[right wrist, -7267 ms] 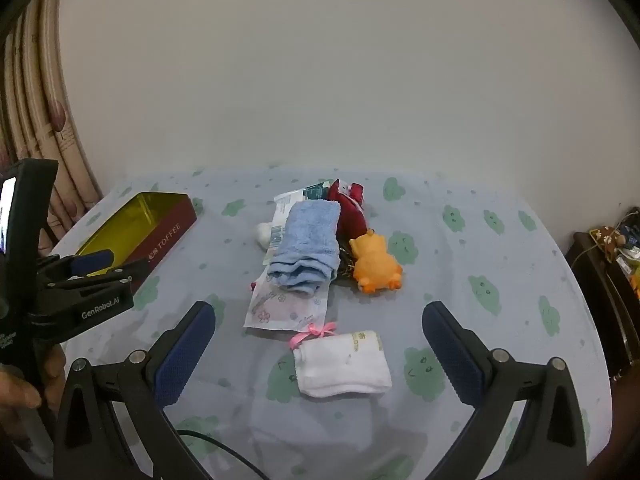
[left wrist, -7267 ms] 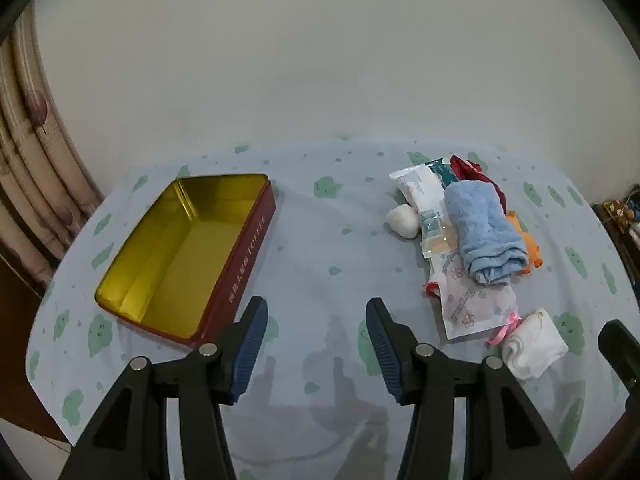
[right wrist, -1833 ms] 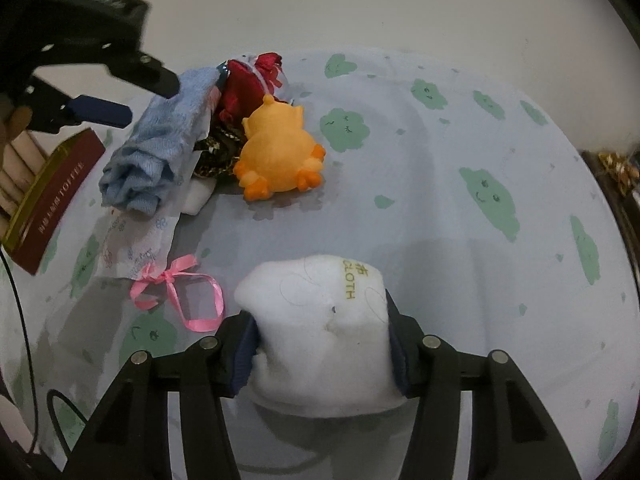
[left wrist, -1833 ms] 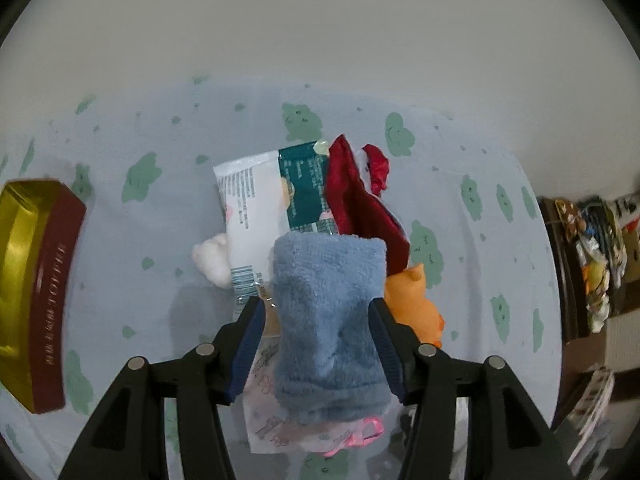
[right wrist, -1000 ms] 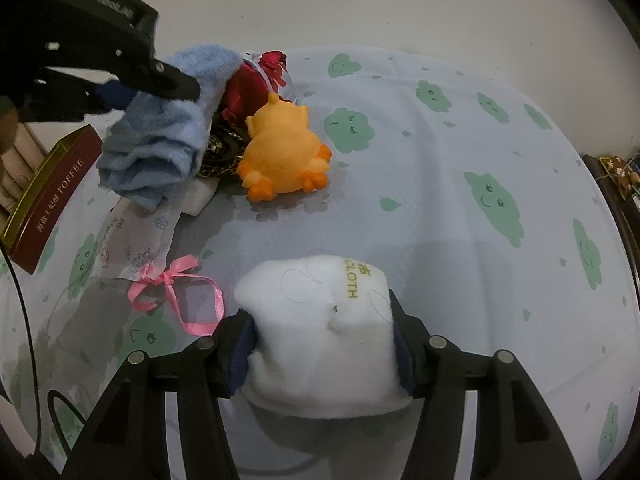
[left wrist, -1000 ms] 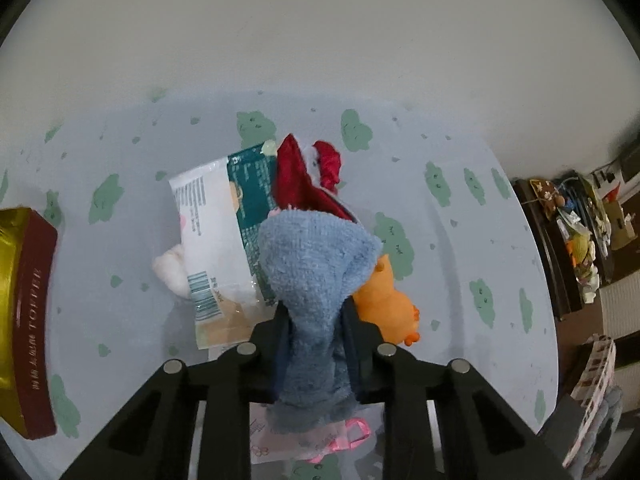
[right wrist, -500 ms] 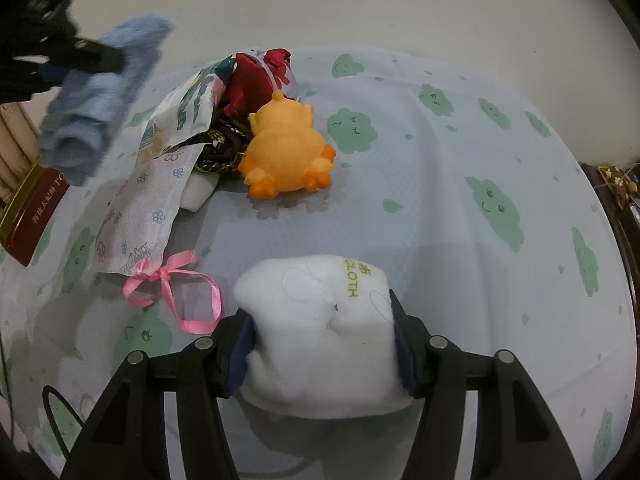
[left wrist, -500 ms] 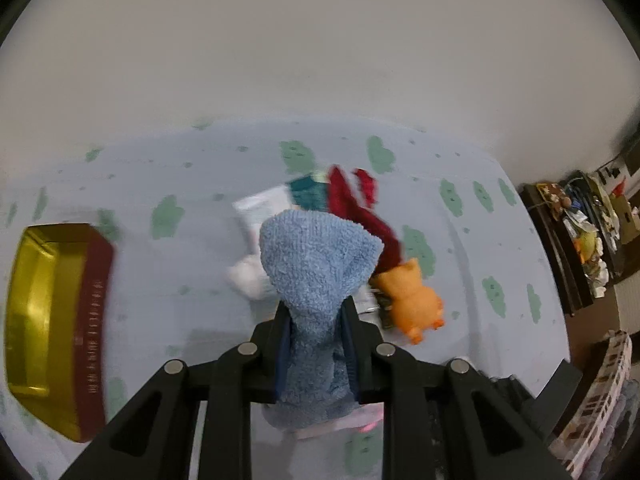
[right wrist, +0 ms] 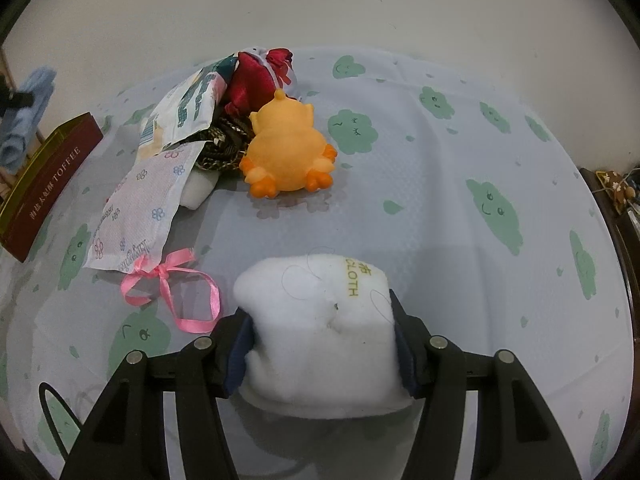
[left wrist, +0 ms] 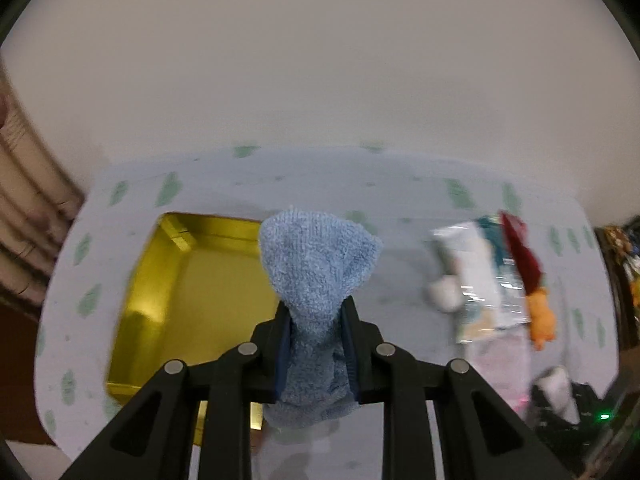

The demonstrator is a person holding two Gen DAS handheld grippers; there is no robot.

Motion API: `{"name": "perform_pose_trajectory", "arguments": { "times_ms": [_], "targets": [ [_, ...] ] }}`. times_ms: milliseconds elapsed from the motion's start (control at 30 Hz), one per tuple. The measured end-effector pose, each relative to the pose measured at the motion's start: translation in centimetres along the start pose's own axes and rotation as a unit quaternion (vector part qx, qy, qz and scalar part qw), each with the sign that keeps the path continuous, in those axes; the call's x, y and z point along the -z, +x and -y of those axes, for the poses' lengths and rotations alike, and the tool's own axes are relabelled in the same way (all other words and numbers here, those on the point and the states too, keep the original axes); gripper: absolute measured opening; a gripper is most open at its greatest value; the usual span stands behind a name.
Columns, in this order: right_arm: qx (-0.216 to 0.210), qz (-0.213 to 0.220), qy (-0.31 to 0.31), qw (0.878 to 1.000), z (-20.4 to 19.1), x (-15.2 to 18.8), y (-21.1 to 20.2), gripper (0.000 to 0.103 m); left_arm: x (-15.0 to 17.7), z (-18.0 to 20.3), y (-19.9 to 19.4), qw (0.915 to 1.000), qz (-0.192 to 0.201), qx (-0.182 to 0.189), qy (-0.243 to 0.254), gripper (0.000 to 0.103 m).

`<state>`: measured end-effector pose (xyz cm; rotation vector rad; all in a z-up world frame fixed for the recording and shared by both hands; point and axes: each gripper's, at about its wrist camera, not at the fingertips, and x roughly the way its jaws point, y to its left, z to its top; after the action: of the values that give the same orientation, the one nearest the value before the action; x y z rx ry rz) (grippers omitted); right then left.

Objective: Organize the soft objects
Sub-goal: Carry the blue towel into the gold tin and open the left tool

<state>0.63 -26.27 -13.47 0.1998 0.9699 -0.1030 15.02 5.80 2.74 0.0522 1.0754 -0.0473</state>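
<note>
The blue towel is squeezed in the left gripper, just over the gold tin's right side; the right gripper squeezes the white cloth.

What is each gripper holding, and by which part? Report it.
Left gripper pinches the blue towel near its middle, ends sticking out both ways. Right gripper clamps the white cloth across its near end.

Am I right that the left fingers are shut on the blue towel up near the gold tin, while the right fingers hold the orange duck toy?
Not quite. The right gripper is shut on the white cloth, not the orange duck toy, which lies free on the table, as the right wrist view shows. The rest holds: the left gripper is shut on the blue towel by the gold tin.
</note>
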Motion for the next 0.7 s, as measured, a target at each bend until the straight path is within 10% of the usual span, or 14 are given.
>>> {"name": "perform_pose_trajectory", "arguments": {
  "times_ms": [467, 700],
  "targets": [
    [0.003, 0.003, -0.002, 1.000, -0.1, 0.2, -0.1, 0.057, 2.8, -11.3, 5.8, 0.9936, -0.047, -0.098, -0.034, 0.023],
    [0.006, 0.003, -0.002, 1.000, -0.2, 0.2, 0.0, 0.057, 4.2, -12.6, 7.3, 0.9936, -0.064, -0.086, -0.036, 0.023]
  ]
}}
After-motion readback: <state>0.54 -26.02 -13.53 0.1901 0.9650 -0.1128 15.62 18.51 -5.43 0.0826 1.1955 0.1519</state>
